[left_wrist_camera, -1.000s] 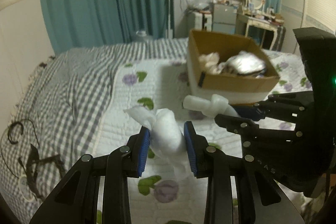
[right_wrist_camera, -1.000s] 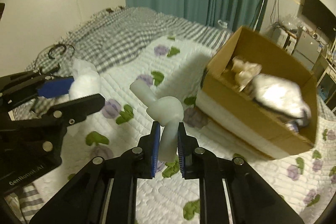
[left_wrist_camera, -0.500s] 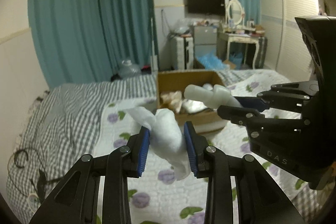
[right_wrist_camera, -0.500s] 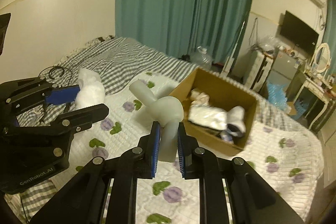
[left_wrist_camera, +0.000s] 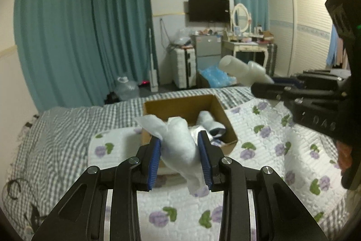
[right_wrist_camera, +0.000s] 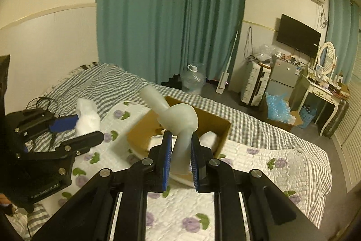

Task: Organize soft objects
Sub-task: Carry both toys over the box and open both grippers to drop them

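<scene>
My left gripper [left_wrist_camera: 180,150] is shut on a knotted white sock [left_wrist_camera: 178,146], held in the air above the bed. My right gripper [right_wrist_camera: 180,155] is shut on a knotted pale grey sock [right_wrist_camera: 180,123], also held up. Each gripper shows in the other's view: the right one [left_wrist_camera: 266,85] with its sock [left_wrist_camera: 243,70] at upper right, the left one [right_wrist_camera: 74,128] with the white sock [right_wrist_camera: 86,119] at left. An open cardboard box [left_wrist_camera: 222,110] with several soft items inside lies on the bed ahead, also in the right wrist view [right_wrist_camera: 223,134].
The bed has a white floral quilt [left_wrist_camera: 282,146] and a grey checked cover [left_wrist_camera: 56,139]. A black cable [right_wrist_camera: 42,101] lies at the bed's left. Beyond the bed stand teal curtains [left_wrist_camera: 90,37], a water jug [right_wrist_camera: 194,80], a suitcase [right_wrist_camera: 255,83] and a dressing table [right_wrist_camera: 322,92].
Both grippers have risen and pulled back from the box with their socks still held. The box now looks smaller and farther, and more of the room shows.
</scene>
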The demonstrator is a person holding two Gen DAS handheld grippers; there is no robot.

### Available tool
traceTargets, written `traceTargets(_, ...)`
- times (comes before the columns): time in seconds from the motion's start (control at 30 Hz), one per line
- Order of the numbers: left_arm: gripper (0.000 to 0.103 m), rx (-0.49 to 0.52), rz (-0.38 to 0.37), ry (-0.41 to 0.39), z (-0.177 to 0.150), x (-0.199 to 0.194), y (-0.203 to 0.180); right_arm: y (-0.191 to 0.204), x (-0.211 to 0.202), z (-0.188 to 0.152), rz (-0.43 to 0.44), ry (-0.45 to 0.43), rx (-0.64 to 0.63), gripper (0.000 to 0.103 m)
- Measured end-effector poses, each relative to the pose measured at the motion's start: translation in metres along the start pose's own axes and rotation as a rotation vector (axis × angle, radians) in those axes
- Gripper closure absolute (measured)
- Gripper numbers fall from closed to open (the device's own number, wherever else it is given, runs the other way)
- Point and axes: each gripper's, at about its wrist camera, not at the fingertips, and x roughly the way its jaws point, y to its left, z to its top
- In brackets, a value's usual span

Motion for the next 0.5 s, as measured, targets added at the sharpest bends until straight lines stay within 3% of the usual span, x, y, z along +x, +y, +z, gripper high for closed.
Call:
traceTargets(0.27,0.072,0.047,-0.008,0.024,0.021,0.071,-0.006,-0.041,0.061,0.009,0.010,0.025,0.036,0.088)
traceTargets(0.5,0.072,0.061,0.005,0.041,0.032,0.131,0.003,-0.067,0.139,0.005,0.064,0.062,0.109,0.088)
